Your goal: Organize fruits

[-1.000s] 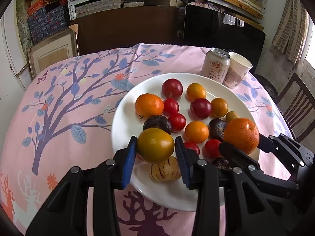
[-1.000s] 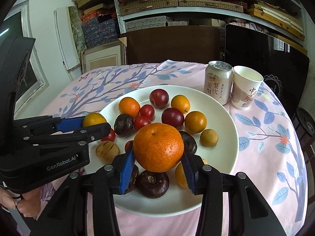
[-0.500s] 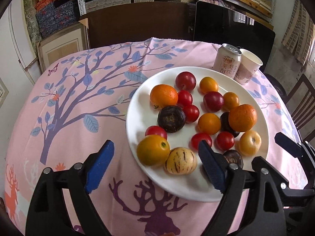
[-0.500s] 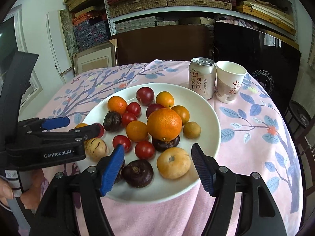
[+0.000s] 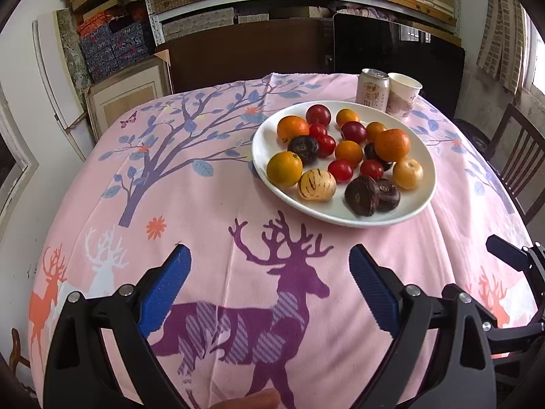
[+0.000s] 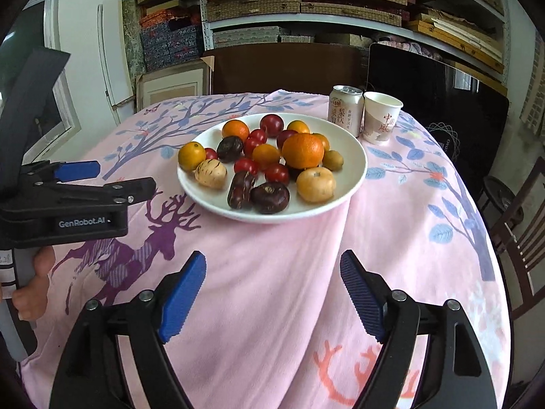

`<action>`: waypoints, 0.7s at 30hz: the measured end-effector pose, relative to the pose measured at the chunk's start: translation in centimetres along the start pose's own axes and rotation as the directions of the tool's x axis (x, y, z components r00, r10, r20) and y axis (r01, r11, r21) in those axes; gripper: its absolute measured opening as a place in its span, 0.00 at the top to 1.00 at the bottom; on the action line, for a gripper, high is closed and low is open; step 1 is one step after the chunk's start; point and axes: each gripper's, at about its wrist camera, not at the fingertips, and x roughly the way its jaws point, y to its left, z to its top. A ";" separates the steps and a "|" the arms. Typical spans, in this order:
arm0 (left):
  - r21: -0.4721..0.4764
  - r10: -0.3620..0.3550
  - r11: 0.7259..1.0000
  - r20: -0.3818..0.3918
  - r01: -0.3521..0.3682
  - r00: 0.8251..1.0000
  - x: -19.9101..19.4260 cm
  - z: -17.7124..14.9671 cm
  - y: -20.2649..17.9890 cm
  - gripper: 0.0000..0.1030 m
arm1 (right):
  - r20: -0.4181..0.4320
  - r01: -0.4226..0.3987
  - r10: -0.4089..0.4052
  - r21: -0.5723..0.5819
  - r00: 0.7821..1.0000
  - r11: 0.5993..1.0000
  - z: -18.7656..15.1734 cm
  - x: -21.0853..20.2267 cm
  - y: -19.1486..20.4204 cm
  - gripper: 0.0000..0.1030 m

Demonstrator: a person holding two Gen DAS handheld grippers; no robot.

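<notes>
A white plate (image 5: 420, 202) (image 6: 357, 170) on the pink tablecloth holds several fruits: oranges, red plums and tomatoes, dark purple fruits, a striped pale melon (image 5: 316, 185) (image 6: 210, 173) and a yellow-green orange (image 5: 284, 169) (image 6: 191, 155). A big orange (image 5: 392, 145) (image 6: 303, 151) rests on top of other fruits. My left gripper (image 5: 269, 286) is open and empty, well short of the plate. It also shows at the left of the right wrist view (image 6: 112, 177). My right gripper (image 6: 272, 289) is open and empty, near the table's front.
A drink can (image 5: 372, 90) (image 6: 344, 109) and a paper cup (image 5: 403, 99) (image 6: 379, 117) stand just behind the plate. A wooden chair (image 6: 521, 238) is at the right. Shelves and boxes stand behind the table.
Both grippers let go of their fruit, the left a yellow-green orange, the right a big orange, opened wide and drew back from the plate toward the table's near edge.
</notes>
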 end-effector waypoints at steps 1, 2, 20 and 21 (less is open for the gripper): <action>0.003 -0.004 1.000 0.004 0.004 1.000 -0.6 -0.6 0.1 0.11 | -0.002 0.001 -0.001 0.008 1.000 1.000 -0.6 -0.4 0.1 0.17; 0.008 -0.008 1.000 0.007 0.008 1.000 -1.1 -1.2 0.2 0.11 | -0.002 0.002 -0.002 0.016 1.000 1.000 -1.0 -0.7 0.2 0.14; -0.027 -0.020 0.999 0.000 0.020 1.000 -4.0 -5.9 3.0 0.09 | -0.015 0.009 -0.008 0.064 1.000 0.998 -4.3 -2.6 1.2 0.04; -0.025 -0.022 0.999 -0.002 0.022 1.000 -3.9 -6.0 3.1 0.09 | -0.018 0.009 -0.008 0.064 1.000 0.998 -4.4 -2.6 1.2 0.04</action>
